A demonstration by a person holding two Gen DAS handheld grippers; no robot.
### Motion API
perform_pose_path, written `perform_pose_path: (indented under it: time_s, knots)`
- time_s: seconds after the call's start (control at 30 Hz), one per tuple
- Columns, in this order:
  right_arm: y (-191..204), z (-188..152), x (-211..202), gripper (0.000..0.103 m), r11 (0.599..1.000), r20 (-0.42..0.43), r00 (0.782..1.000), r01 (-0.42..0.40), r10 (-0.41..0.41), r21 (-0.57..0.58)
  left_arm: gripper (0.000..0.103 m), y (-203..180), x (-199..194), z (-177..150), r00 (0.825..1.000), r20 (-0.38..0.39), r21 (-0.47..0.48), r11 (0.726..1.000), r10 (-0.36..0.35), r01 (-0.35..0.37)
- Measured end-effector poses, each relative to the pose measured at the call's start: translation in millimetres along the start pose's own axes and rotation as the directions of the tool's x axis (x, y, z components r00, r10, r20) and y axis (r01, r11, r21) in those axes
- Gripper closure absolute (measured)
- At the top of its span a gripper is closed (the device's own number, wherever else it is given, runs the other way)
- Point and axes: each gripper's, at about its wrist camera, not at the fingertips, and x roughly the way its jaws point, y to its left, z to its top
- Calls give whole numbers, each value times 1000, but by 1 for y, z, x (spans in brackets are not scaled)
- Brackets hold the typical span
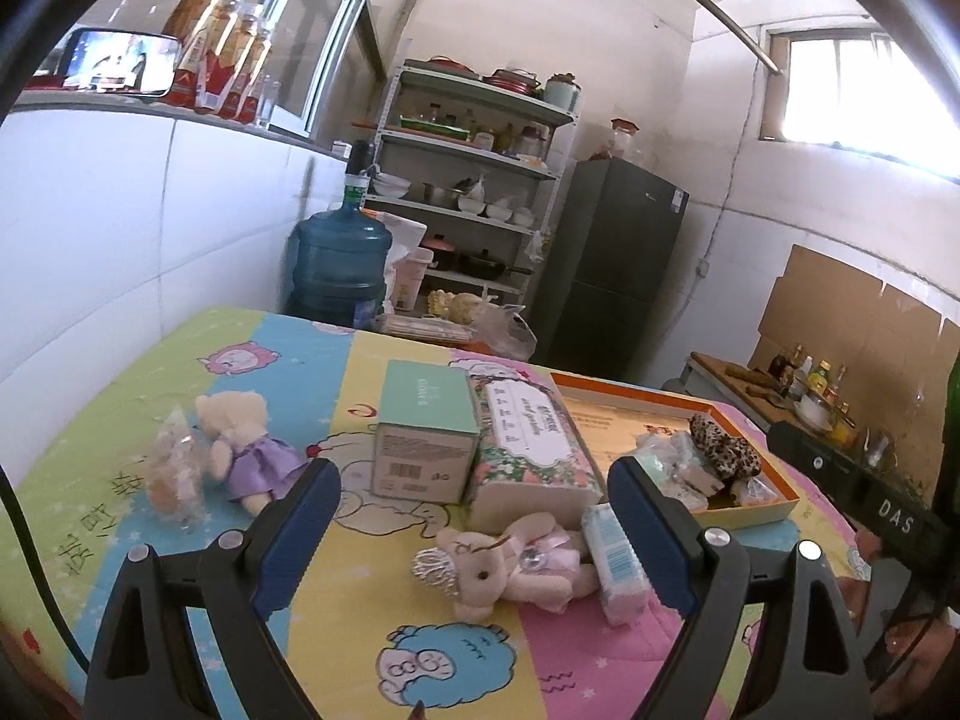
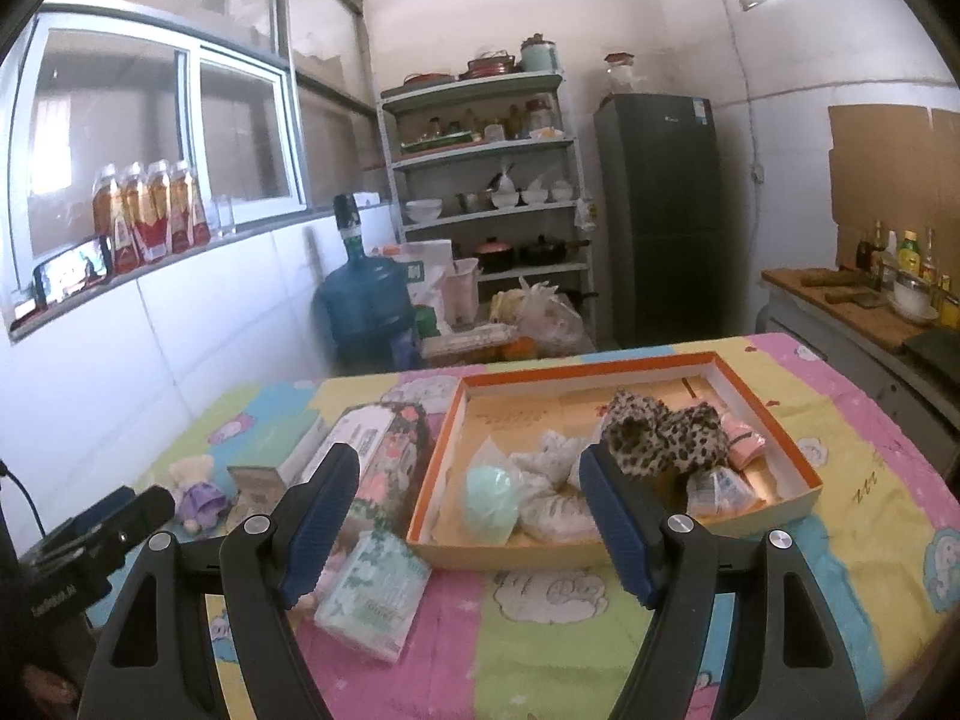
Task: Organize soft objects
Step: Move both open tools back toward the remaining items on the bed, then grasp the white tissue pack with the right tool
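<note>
- While both grippers stood spread and empty, the left gripper framed the pink bear at lower centre, apparently the next pick.
- The right gripper faced the orange tray, already holding a leopard-print item and soft packets.
- A tissue pack touched the bear; a floral box crowded the approach.

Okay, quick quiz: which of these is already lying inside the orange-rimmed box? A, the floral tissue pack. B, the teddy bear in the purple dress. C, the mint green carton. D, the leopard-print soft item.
D: the leopard-print soft item sits inside the orange-rimmed box, while the bear in the purple dress, the mint green carton and the floral tissue pack all lie outside it on the colourful cloth.
</note>
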Motion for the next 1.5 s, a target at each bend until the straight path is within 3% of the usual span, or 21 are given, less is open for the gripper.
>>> perform_pose_path:
  time_s: [0.4, 0.63, 0.9, 1.07, 1.27, 1.3, 1.33, 1.43, 1.5]
  knots:
    - [35, -30, 19, 26, 999, -93, 995, -48, 46, -20, 12, 34, -14, -9, 999, -5, -31, 998, 45, -45]
    - [55, -59, 51, 26, 998, -200, 978, -66, 61, -19, 12, 49, -16, -16, 998, -23, -43, 997, 58, -59]
    - [65, -65, 66, 26, 999, -216, 976, -41, 36, -22, 12, 60, -15, -20, 998, -34, -58, 996, 59, -61]
    - [66, -67, 77, 26, 1000, -228, 974, -6, 4, -8, 12, 61, -9, -23, 998, -54, -45, 998, 41, -43]
    - [62, -71, 86, 26, 1000, -252, 968, 11, -8, 13, 12, 49, 6, -24, 994, -101, 65, 997, -31, 38]
    - [61, -71, 87, 29, 1000, -257, 966, 13, -9, 15, 12, 46, 9, -24, 992, -115, 82, 995, -49, 58]
    - [59, -72, 88, 42, 1000, -267, 964, 18, -14, 13, 12, 44, 11, -25, 990, -125, 90, 993, -60, 72]
    - [55, -74, 90, 66, 1000, -288, 958, 26, -20, 18, 12, 39, 22, -25, 982, -165, 110, 987, -96, 115]
    - [50, -74, 90, 75, 999, -290, 957, 29, -21, 21, 12, 36, 30, -25, 978, -185, 108, 987, -102, 123]
